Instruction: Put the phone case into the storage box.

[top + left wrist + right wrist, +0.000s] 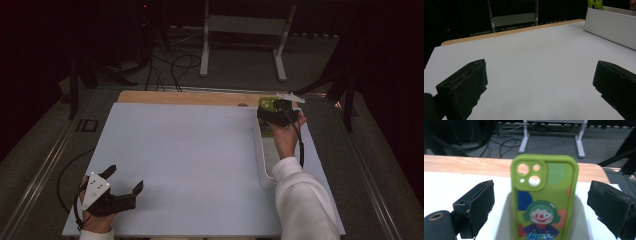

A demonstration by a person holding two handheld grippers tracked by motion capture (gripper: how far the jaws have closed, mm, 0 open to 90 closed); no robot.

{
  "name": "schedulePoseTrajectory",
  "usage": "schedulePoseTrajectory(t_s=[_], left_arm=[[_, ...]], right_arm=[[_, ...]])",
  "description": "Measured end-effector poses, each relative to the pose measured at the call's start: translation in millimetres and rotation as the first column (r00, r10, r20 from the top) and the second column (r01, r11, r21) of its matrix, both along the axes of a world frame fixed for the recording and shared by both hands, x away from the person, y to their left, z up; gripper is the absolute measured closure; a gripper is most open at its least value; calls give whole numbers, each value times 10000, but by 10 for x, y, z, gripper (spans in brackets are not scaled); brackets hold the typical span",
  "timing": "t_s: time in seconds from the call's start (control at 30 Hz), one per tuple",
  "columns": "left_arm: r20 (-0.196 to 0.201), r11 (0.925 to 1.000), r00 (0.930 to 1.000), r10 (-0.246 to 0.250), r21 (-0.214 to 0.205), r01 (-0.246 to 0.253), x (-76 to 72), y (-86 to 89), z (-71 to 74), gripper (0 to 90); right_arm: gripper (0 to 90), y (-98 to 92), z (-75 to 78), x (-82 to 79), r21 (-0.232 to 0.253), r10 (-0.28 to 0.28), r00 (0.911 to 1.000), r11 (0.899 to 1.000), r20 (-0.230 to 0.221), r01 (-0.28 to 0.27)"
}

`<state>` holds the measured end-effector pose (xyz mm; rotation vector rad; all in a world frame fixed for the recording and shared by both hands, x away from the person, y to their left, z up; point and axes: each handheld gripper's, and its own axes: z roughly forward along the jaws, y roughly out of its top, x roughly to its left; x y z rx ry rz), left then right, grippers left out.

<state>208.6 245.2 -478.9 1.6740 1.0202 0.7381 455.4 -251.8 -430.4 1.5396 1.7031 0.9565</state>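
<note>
A person sits at a table covered by a white board, holding a black two-jaw gripper in each hand. The left gripper rests at the near left corner of the board, its jaws spread wide apart with nothing between them; in the left gripper view they frame bare white surface. The right gripper is at the far right of the board, held over the far end of a long white tray that runs from near to far along the board's right side. A green phone case stands upright in that far end of the tray, printed with a clown face and coloured circles, its camera cut-outs at the top. In the right gripper view the right gripper's jaws stand open on either side of the case, clear of its edges and not touching it. A white sleeve covers the right forearm.
</note>
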Motion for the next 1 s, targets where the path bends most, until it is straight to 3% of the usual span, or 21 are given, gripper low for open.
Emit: schedulePoseTrajectory(t_s=[0.23,0.43,1.0], left_arm=[[-59,10000,10000,8,66,-8,2,-6,0,0],[-112,9999,9999,3,122,-1,4,-15,-2,0],[-272,9999,9996,-8,116,11,15,-18,-2,0]], right_arm=[[75,50,42,-140,-43,809,9967,9967,-73,-810],[75,92,67,-267,246,1312,9913,9911,-110,-1309],[75,160,146,-715,509,2701,9620,9610,395,-2719]])
